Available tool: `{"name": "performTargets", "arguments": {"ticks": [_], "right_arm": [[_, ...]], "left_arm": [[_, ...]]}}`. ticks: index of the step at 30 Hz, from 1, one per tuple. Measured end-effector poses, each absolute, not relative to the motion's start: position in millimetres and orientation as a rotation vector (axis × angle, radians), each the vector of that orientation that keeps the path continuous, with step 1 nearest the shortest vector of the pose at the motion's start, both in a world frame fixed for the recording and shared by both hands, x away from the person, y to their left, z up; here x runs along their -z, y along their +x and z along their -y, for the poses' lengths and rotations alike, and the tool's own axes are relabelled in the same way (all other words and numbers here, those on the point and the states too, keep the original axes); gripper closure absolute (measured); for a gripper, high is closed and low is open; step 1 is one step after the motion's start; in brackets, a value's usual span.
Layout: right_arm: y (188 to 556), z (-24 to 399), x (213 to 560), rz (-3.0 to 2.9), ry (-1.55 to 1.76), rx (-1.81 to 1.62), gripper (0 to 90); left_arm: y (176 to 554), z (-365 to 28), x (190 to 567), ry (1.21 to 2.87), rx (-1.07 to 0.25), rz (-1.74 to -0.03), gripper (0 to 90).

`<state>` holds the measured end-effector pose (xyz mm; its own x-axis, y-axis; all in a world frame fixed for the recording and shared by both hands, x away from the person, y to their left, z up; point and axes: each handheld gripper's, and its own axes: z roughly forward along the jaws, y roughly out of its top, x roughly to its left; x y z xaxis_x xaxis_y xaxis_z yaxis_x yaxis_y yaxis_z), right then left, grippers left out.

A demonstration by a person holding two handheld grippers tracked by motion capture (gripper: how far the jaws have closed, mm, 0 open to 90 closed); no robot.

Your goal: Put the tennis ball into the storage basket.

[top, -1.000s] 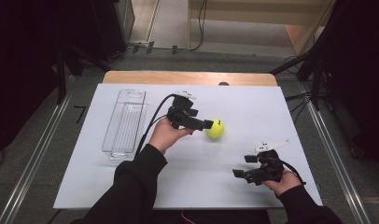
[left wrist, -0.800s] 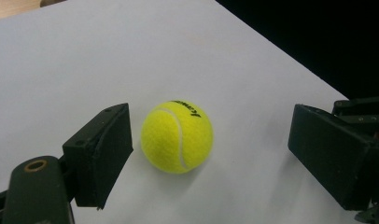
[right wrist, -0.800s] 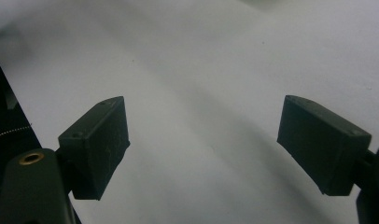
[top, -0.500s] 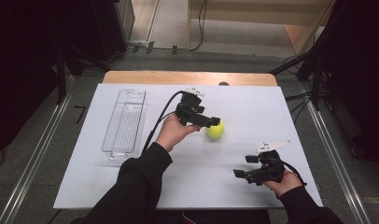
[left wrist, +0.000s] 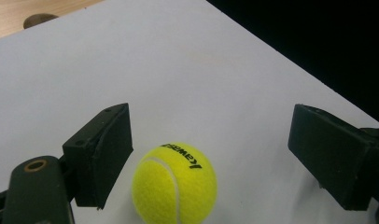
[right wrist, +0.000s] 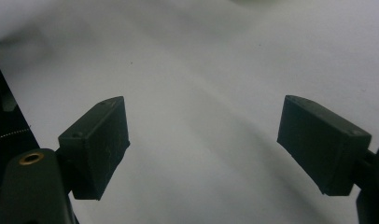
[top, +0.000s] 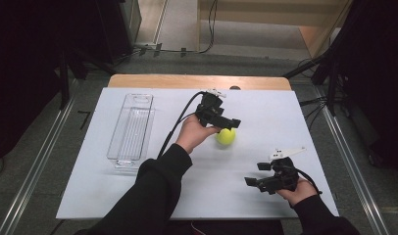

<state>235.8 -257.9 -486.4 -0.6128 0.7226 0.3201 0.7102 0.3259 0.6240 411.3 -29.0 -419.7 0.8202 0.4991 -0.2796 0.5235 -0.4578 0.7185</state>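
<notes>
Nearest me, well short of the tennis ball (top: 226, 136), the right gripper (top: 263, 175) waited with jaws open and empty. The left gripper (top: 230, 125) straddled the ball on the white table (top: 89, 186), jaws open, untouching. Light, fuzzy, springy, it looked apt to roll; grip across its middle. Beyond-left lay the clear tray (top: 131, 128).

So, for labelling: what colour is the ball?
Yellow-green ball, black lettering; clearest in the left gripper view.

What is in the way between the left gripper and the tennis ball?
Nothing visible. The left gripper has its jaws open around the tennis ball, with bare white table on either side of it.
</notes>
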Motion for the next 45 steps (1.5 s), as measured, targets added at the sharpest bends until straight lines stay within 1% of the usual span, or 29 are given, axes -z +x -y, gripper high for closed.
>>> {"name": "performTargets", "arguments": {"ticks": [9,24,45], "right_arm": [[235.8,258.9,486.5,-2.543,1.375,-1.188,14.6],[236.4,257.7,486.4,-2.553,1.362,-1.184,14.6],[235.7,257.6,486.0,-2.554,1.366,-1.182,14.6]], "left_arm": [[416.7,31.5,429.7,2.162,0.029,-0.771,14.0],[415.8,35.6,442.4,2.231,0.010,-0.758,13.9],[414.4,41.3,473.6,2.290,0.046,-0.782,14.0]]}}
